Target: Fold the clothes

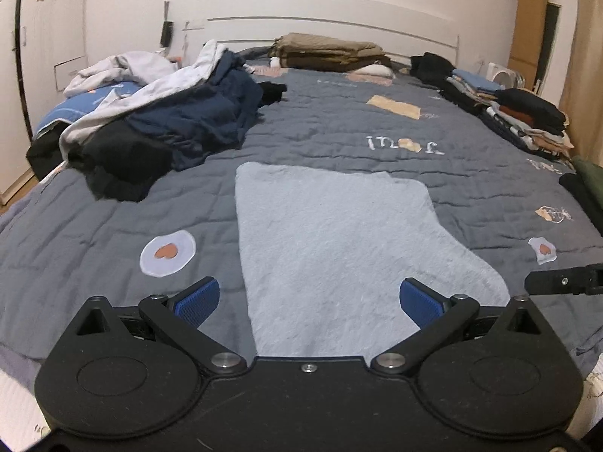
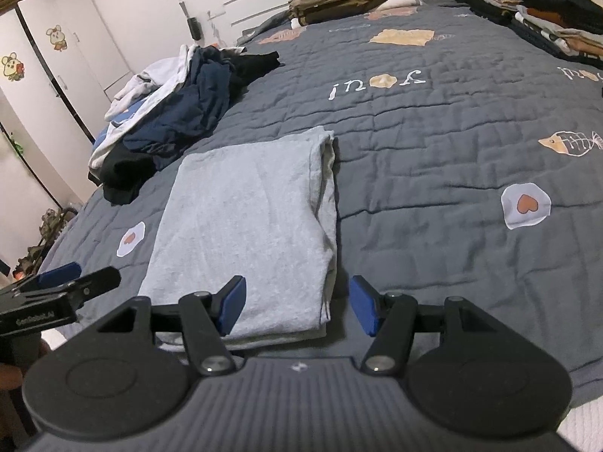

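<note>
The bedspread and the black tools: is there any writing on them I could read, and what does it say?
"youi", seen upside down, with a blob in place of the o: stitched in white on the grey bedspread, at.
The same word again near the folded stacks, cut off at the frame edge.
"GenRobot.AI", as best I can tell, small and dim: on the left gripper body.
The wardrobe stickers are mouse cartoons with no words.

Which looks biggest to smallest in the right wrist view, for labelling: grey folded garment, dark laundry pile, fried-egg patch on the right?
1. grey folded garment, though it lies nearest the camera
2. dark laundry pile
3. fried-egg patch
</note>
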The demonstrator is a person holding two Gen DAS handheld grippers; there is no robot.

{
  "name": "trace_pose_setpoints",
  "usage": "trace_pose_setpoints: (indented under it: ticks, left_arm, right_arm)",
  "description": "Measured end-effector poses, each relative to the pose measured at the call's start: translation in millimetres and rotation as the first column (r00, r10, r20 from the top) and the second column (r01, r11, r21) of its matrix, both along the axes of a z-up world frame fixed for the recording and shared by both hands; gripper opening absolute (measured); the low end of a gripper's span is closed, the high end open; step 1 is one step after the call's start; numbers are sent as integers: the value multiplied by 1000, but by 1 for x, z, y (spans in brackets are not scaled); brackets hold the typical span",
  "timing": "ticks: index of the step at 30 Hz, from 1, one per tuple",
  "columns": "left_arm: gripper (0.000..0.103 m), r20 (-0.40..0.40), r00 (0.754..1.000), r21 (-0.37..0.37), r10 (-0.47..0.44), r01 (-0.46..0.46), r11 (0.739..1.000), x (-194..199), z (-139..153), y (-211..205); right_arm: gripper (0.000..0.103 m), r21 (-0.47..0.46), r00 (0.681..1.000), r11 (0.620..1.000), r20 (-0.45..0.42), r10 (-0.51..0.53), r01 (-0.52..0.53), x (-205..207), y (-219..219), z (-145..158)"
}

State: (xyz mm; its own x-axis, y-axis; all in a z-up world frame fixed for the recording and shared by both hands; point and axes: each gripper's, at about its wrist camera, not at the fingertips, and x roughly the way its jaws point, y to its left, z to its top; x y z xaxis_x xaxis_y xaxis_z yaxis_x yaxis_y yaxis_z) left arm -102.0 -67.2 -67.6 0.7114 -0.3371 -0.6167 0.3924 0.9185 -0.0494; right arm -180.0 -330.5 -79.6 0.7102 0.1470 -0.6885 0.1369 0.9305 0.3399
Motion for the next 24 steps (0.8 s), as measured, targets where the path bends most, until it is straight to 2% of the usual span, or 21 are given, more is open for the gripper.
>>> trace_pose_setpoints:
  ticks: [4,15,19,24]
  left_arm:
    - [103,-3,999,24,34,-34,999,-5,-2,5]
    - [103,-25,993,-31,117,-118,993,-19,15,15]
    - [103,-24,992,-76,127,-129,989,-31,41,16]
    - [103,-1,997,-66,81,-81,994,-47,86,15]
  right_arm:
    - [60,-5,1000,1000,0,21,-21,2,2,-1]
    - [60,30,998,998,-11,62,-61,-1,5,9]
    - [60,19,998,998,-15,68,-68,-10,2,31]
    - [60,-16,995,995,-12,95,-95,-23,-3,66]
